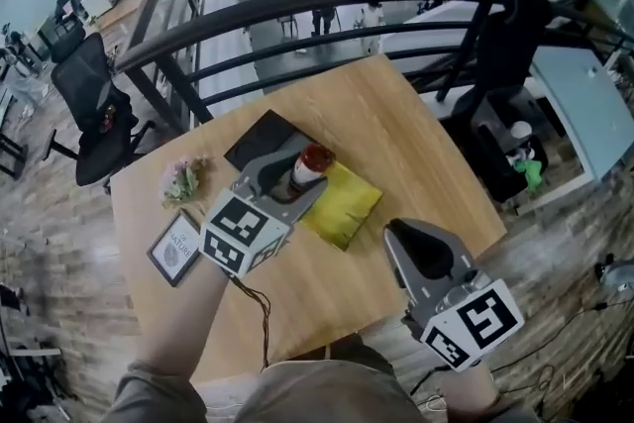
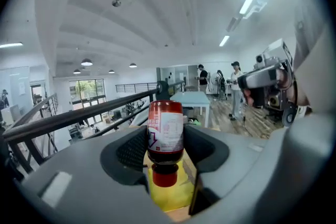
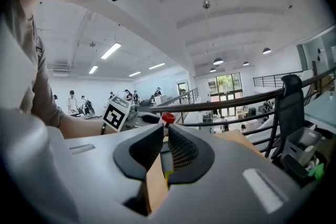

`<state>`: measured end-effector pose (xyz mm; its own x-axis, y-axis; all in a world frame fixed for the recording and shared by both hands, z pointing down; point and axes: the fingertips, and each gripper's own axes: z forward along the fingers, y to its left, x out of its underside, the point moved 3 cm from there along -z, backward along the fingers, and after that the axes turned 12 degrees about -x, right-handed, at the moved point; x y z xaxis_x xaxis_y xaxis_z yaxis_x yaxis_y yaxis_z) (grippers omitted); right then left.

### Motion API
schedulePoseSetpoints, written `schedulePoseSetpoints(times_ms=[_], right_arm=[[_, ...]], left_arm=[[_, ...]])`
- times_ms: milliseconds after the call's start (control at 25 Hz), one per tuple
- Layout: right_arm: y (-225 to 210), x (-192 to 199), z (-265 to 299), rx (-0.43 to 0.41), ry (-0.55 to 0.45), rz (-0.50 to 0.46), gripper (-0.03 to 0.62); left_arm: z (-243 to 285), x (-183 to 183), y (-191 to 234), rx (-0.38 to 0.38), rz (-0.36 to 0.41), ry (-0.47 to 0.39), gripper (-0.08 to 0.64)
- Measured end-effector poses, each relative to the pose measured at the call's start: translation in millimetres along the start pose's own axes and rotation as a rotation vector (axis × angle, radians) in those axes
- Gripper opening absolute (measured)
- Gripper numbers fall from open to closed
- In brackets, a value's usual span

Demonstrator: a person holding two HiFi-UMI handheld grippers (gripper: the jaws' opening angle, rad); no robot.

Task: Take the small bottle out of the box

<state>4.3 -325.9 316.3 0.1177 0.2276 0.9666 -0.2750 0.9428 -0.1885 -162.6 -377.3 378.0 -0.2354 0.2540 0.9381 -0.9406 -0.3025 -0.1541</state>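
Observation:
The small bottle [image 1: 310, 165], dark red with a white label and a red cap, sits between the jaws of my left gripper [image 1: 302, 175], which is shut on its body. In the left gripper view the bottle [image 2: 165, 131] hangs with its cap toward the camera, above the yellow box [image 2: 176, 194]. The yellow box [image 1: 347, 203] lies on the wooden table [image 1: 396, 134], just right of the bottle. My right gripper [image 1: 399, 231] hovers near the table's front right, jaws shut and empty. In the right gripper view [image 3: 164, 136], the bottle's red cap [image 3: 167, 118] shows beyond the jaws.
A flat black piece [image 1: 260, 139] lies behind the left gripper. A printed card [image 1: 176, 248] and a small flower bunch [image 1: 183, 178] lie at the table's left. A dark railing [image 1: 347, 0] runs behind the table, with an office chair [image 1: 94, 104] to the left.

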Motion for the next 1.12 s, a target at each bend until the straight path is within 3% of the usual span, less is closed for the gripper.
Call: schedulePoseSetpoints(times_ms=[280, 520, 840, 1120], right_arm=[[29, -54, -16, 0.009, -0.126, -0.081, 0.034], [47, -73, -28, 0.021, -0.171, -0.124, 0.029], [63, -69, -35, 0.018, -0.173, -0.127, 0.029], [73, -42, -33, -0.007, -0.111, -0.100, 0.021]], left_arm=[[-80, -58, 17, -0.160, -0.069, -0.185, 0.215], [-139, -84, 23, -0.242, -0.112, -0.288, 0.215], [-189, -76, 3, -0.300, -0.114, -0.325, 0.215], [-210, -50, -24, -0.267, -0.148, -0.296, 0.215]])
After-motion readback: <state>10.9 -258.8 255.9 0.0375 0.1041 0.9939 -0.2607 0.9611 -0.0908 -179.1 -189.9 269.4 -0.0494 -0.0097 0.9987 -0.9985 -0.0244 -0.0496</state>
